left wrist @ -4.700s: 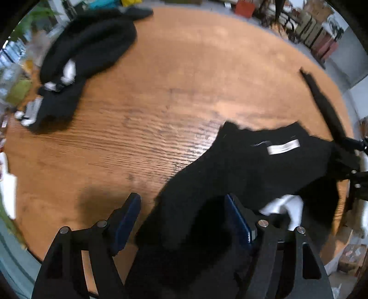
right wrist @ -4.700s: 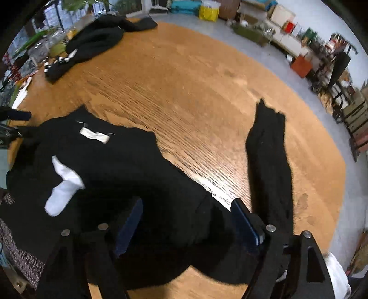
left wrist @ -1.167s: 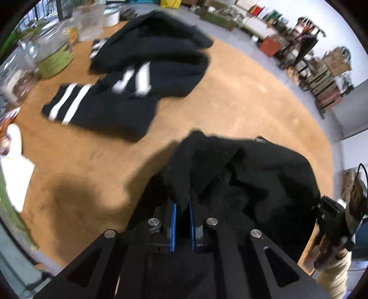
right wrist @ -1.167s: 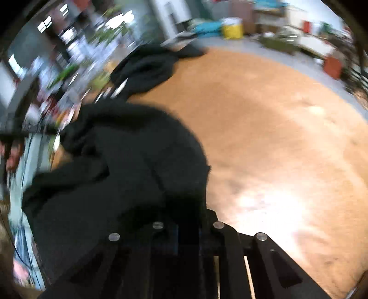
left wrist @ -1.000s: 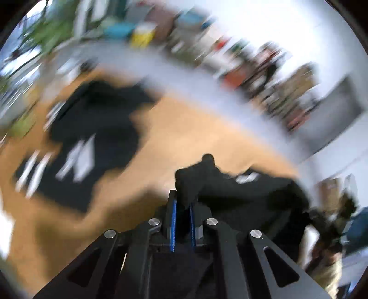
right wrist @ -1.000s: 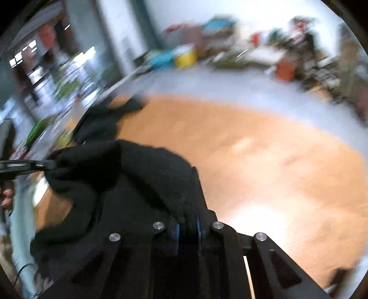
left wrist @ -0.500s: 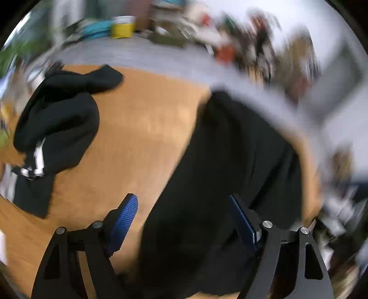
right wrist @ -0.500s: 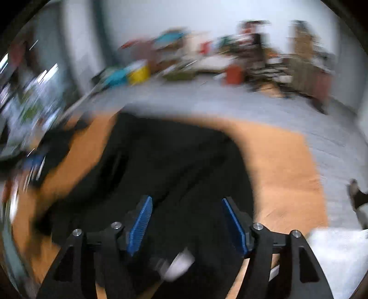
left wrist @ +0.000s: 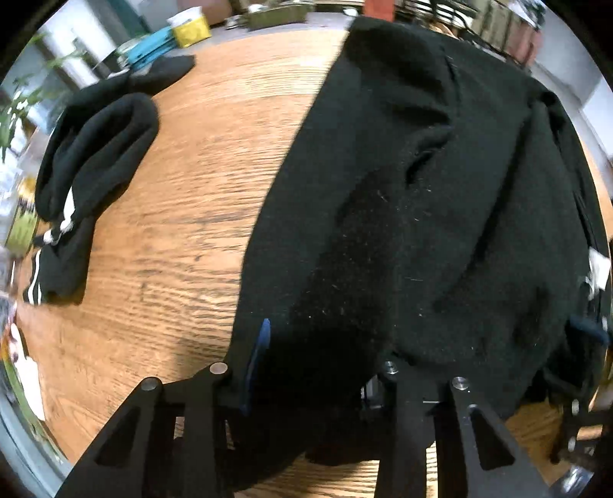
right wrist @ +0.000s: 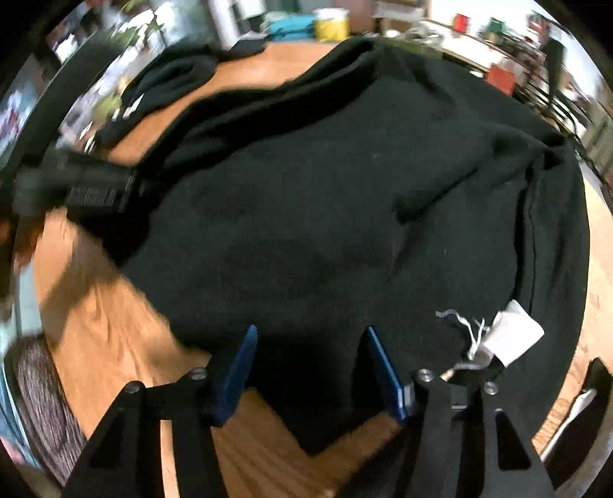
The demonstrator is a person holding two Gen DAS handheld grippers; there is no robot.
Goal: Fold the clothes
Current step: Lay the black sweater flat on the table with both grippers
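Observation:
A large black garment (left wrist: pixel 421 191) lies spread over the right half of the round wooden table (left wrist: pixel 184 191). Its near hem drapes over my left gripper (left wrist: pixel 322 360), which is open. One blue pad (left wrist: pixel 257 356) shows and the other finger is hidden under the cloth. In the right wrist view the same garment (right wrist: pixel 325 191) fills the middle, with a white tag (right wrist: pixel 517 337) on strings near its right edge. My right gripper (right wrist: pixel 310 367) is open, both blue pads (right wrist: pixel 237 367) apart, with the garment's near edge lying loose between them.
A second heap of black clothing with white stripes (left wrist: pixel 92 172) lies at the table's far left, also visible as the heap (right wrist: pixel 168 84) in the right wrist view. A yellow tub (left wrist: pixel 189 27) and teal items sit beyond the far edge. Patterned fabric (right wrist: pixel 42 402) is at lower left.
Both grippers were shut on the black garment and swung it up through the air. They have now opened, and the garment lies spread out on the table.

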